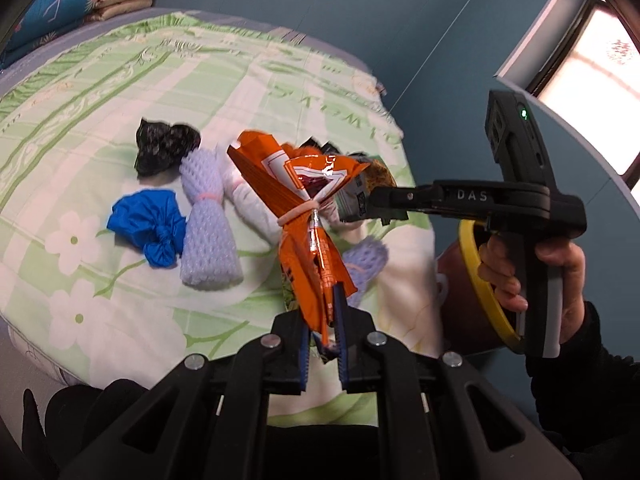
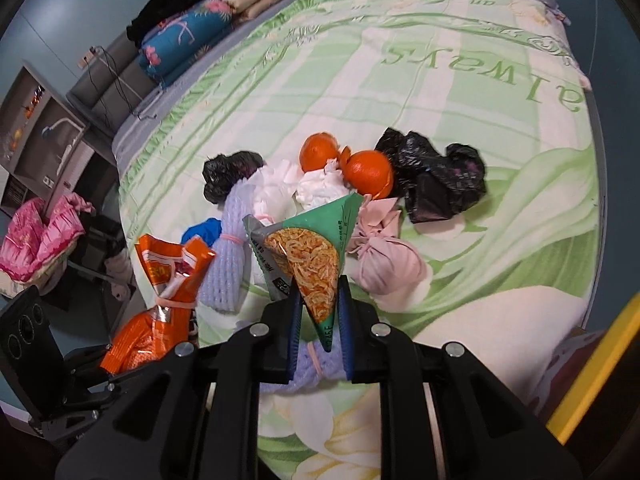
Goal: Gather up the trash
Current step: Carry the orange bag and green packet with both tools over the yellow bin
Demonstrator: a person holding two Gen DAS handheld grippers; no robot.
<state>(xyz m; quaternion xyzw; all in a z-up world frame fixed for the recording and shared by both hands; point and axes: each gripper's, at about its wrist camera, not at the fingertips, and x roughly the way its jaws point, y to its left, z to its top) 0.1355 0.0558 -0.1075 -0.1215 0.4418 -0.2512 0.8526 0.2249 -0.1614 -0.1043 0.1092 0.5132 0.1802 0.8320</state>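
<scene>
My left gripper (image 1: 323,312) is shut on an orange snack wrapper (image 1: 304,208) tied with a rubber band, held above the bed; the wrapper also shows in the right wrist view (image 2: 168,280). My right gripper (image 2: 318,312) is shut on a green snack packet (image 2: 316,256) printed with noodles; in the left wrist view the right gripper (image 1: 384,200) holds it by the wrapper. On the bed lie a blue bag (image 1: 148,228), lilac foam nets (image 1: 208,232), black bags (image 2: 436,176), orange peels (image 2: 348,164), white tissue (image 2: 320,190) and a pink bundle (image 2: 384,260).
The green floral bedspread (image 2: 460,92) covers the bed. Folded quilts (image 2: 192,36) sit at the headboard. A yellow-rimmed bin (image 1: 480,280) hangs by the right hand at the bed's edge. A shelf (image 2: 36,128) and pink cloth (image 2: 40,236) stand on the left.
</scene>
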